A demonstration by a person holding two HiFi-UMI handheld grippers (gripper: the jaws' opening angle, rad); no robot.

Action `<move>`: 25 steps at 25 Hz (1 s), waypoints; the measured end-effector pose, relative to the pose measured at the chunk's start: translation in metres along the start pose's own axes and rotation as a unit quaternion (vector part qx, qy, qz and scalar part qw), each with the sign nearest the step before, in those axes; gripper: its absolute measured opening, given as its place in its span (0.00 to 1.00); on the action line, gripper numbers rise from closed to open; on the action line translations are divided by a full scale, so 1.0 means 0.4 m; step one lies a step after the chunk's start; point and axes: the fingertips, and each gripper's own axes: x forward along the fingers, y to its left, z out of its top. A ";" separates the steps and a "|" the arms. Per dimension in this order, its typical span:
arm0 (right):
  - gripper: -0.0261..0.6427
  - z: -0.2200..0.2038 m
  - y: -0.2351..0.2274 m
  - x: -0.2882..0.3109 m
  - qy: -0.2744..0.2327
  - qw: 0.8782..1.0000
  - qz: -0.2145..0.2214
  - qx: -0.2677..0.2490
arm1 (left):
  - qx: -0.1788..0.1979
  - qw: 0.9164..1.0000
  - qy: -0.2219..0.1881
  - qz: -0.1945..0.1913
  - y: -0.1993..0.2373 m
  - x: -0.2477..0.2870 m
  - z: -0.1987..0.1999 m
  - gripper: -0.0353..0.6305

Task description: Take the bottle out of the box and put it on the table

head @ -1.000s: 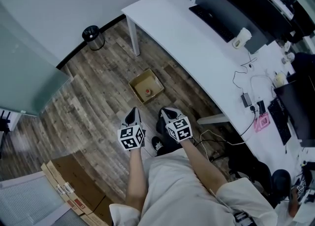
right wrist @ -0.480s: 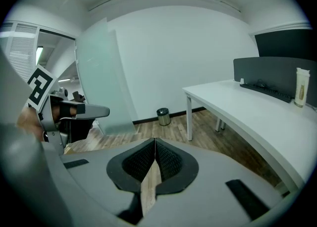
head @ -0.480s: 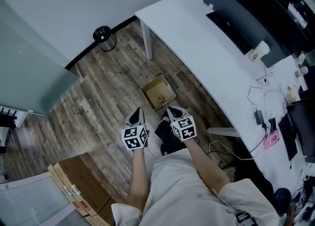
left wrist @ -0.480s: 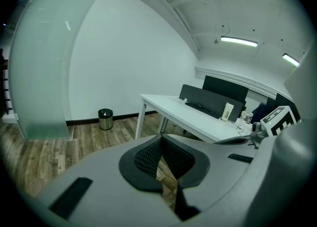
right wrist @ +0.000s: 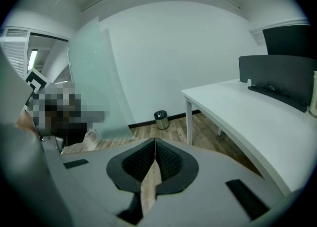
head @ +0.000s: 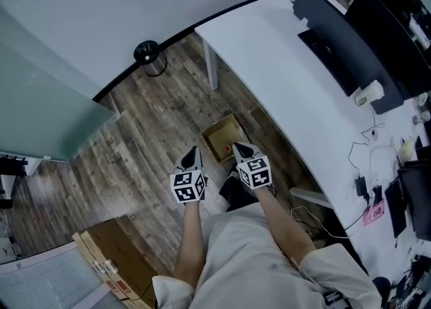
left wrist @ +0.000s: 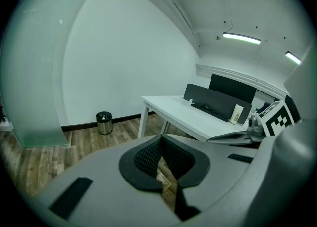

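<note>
Two grippers reach out side by side above the wooden floor, each carrying its cube of square markers. The left gripper has its jaws pressed together; its own view shows the ribbed pads meeting at the tips with nothing between them. The right gripper is likewise closed and empty, its pads touching along a thin line. Both point forward and downward.

The box, an open brown carton, sits on the floor just ahead of the grippers, beside the curved edge of the white counter. The bottle stands inside it, seen from above as a small reddish cap near the side closest to the right gripper. The tip of that gripper overlaps the near corner of the box in the head view; whether it touches cannot be told.

On the counter, well apart from the box, are dark screens, a keyboard and a white cup. A round bin stands by the wall, and flat cardboard cartons lie at the lower left.
</note>
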 end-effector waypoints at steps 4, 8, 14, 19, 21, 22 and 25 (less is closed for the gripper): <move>0.10 0.065 -0.031 0.066 -0.002 1.000 -0.001 0.002 | 0.005 1.000 0.002 0.000 0.037 0.063 0.055 0.07; 0.10 0.121 -0.061 0.130 -0.006 1.000 0.000 0.005 | 0.010 1.000 0.007 0.000 0.078 0.129 0.098 0.08; 0.10 0.194 -0.150 0.215 -0.011 1.000 -0.007 0.009 | -0.009 1.000 0.004 -0.009 0.108 0.252 0.148 0.07; 0.10 0.205 -0.193 0.252 -0.008 1.000 -0.016 0.023 | -0.013 1.000 0.017 -0.006 0.130 0.317 0.142 0.07; 0.10 0.180 -0.197 0.270 0.004 1.000 -0.017 0.026 | -0.016 0.999 0.030 -0.007 0.142 0.335 0.120 0.07; 0.10 0.165 -0.201 0.286 0.012 0.999 -0.019 0.026 | -0.017 0.999 0.038 -0.009 0.151 0.348 0.109 0.07; 0.10 0.117 -0.220 0.347 0.039 0.998 -0.028 0.032 | -0.020 0.998 0.061 -0.016 0.190 0.394 0.065 0.07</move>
